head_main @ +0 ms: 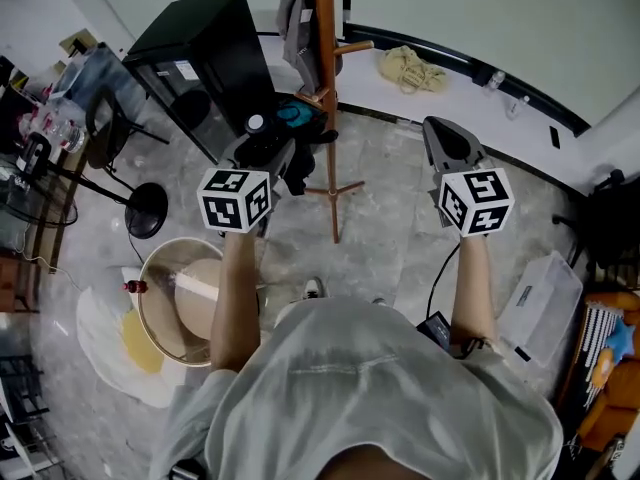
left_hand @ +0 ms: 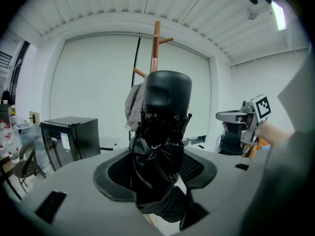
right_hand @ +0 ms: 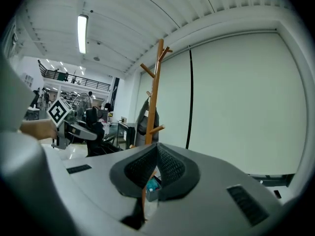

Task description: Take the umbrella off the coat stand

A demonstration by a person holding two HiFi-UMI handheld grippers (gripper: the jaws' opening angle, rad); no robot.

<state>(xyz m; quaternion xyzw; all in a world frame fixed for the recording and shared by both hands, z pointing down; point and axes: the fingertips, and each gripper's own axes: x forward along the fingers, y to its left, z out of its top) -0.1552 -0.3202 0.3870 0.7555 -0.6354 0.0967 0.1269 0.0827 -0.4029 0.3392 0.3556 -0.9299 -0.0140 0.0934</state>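
Note:
My left gripper point(head_main: 283, 160) is shut on a black folded umbrella point(left_hand: 162, 136), whose cap end stands up between the jaws and whose folded cloth bunches below. In the head view the umbrella point(head_main: 300, 168) shows as a dark mass just left of the wooden coat stand point(head_main: 325, 78). The coat stand point(left_hand: 155, 48) rises directly behind the umbrella in the left gripper view. My right gripper point(head_main: 447, 140) hangs to the right of the stand, its pads meeting at the tips with nothing between them. In the right gripper view the coat stand point(right_hand: 153, 97) stands ahead, slightly left.
A grey garment point(head_main: 292, 23) hangs on the stand. A black cabinet point(head_main: 200, 53) stands at the left, with a round basin point(head_main: 180, 298) on the floor nearer me. A cream cloth point(head_main: 412, 68) lies on the window ledge. A clear plastic box point(head_main: 545, 298) sits at the right.

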